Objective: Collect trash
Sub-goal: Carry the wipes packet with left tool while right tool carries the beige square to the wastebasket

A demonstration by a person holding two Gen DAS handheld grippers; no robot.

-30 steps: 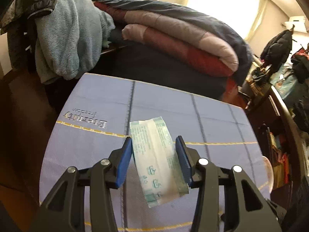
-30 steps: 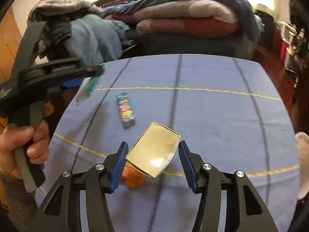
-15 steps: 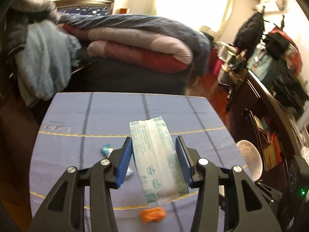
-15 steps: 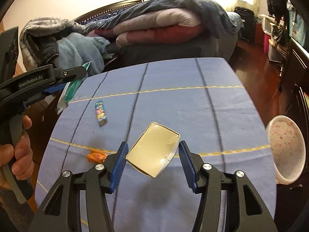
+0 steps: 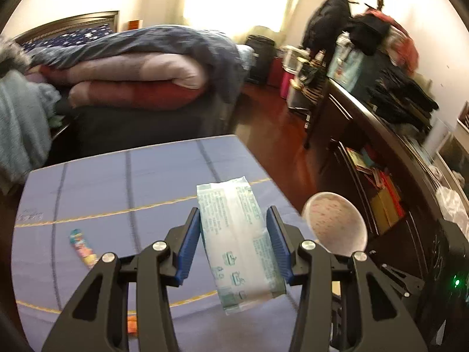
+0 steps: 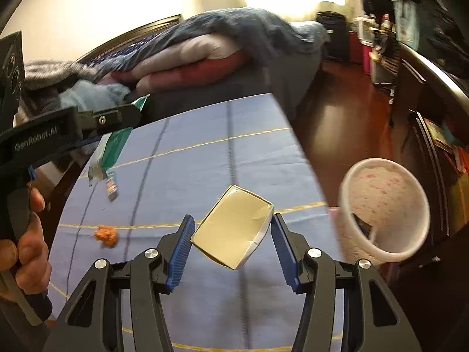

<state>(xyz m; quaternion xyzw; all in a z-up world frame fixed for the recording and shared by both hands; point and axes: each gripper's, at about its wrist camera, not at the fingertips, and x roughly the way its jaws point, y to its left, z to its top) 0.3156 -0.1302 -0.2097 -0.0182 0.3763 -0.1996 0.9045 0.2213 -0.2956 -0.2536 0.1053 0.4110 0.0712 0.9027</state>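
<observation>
My left gripper (image 5: pixel 234 245) is shut on a white and green plastic wrapper (image 5: pixel 239 239) and holds it above the blue-clothed table (image 5: pixel 117 182). My right gripper (image 6: pixel 231 248) is shut on a small open cardboard box (image 6: pixel 231 230), also held above the table. A white speckled bin (image 6: pixel 384 202) stands off the table's right edge; it also shows in the left wrist view (image 5: pixel 335 224). A colourful candy wrapper (image 5: pixel 82 248) and an orange scrap (image 6: pixel 106 234) lie on the cloth. The left gripper with its wrapper (image 6: pixel 112 146) shows at the left of the right wrist view.
A bed with folded quilts (image 5: pixel 140 70) stands behind the table. A dark dresser (image 5: pixel 381 135) with clothes and clutter runs along the right wall. Bare wooden floor (image 5: pixel 278 123) lies between the bed and the dresser.
Both grippers have swung to the right, each still holding its item. The white bin has come into view and grown nearer on the right.
</observation>
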